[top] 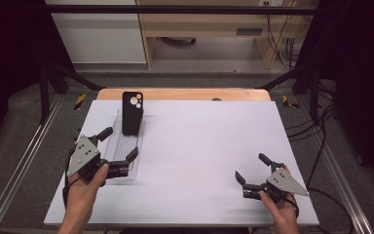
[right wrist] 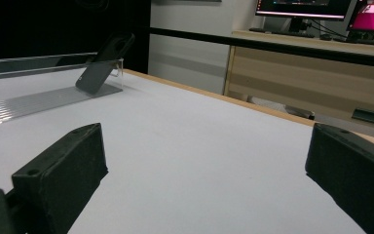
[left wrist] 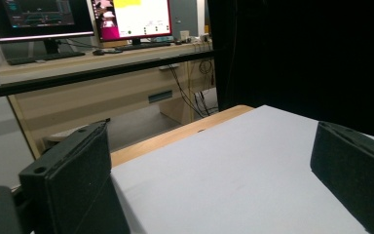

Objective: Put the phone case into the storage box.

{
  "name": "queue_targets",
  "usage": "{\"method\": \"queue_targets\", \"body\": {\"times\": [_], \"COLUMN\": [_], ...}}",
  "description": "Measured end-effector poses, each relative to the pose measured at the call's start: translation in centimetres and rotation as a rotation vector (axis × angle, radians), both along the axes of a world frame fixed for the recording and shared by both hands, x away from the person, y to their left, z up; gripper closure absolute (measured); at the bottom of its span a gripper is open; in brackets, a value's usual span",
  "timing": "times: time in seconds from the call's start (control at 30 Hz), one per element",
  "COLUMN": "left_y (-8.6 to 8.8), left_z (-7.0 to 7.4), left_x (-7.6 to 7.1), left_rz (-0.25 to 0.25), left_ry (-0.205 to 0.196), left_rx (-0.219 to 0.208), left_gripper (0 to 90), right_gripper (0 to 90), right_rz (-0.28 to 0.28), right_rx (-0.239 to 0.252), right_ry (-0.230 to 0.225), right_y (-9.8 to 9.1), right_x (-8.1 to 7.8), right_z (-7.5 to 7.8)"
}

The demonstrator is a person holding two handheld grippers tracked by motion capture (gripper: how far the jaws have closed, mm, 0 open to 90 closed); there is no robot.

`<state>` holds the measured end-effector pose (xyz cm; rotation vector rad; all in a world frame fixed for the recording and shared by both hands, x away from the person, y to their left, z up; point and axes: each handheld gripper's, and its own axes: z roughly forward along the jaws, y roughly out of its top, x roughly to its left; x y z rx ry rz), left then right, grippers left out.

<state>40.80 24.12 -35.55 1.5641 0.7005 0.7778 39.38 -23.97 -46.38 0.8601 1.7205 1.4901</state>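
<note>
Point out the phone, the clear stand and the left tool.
phone [top: 132, 114], high view, middle of its black back.
clear stand [top: 121, 144], high view, ridged base.
left tool [top: 118, 144], high view, midway between its fingertips.

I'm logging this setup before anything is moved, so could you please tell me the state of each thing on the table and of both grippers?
Phone: black, back facing out, propped at a tilt in the stand, not gripped.
Clear stand: lying on the white table, left side, holding the phone at its far end.
Left gripper: jaws open, empty, over the stand's near end.
Right gripper: jaws open, empty, over bare table.
</note>
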Motion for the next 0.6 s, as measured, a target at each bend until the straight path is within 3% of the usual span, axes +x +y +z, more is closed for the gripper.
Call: {"method": "queue_targets", "body": {"times": [0.03, 0.6], "left_y": [0.5, 4.1], "left_z": [-0.2, -2.4], "left_x": [-0.1, -1.5], "left_rz": [0.006, 0.071], "left_ry": [-0.017, -0.029], "left_rx": [0.003, -0.062], "left_gripper": [1.0, 0.9], "right_gripper": [1.9, 1.9], "right_rz": [-0.001, -0.012], "right_rx": [0.0, 0.001], "right_ry": [0.0, -0.001], "right_y": [0.0, -0.3], "right_x": [0.0, -0.1], "right_z": [0.0, 0.1]}}
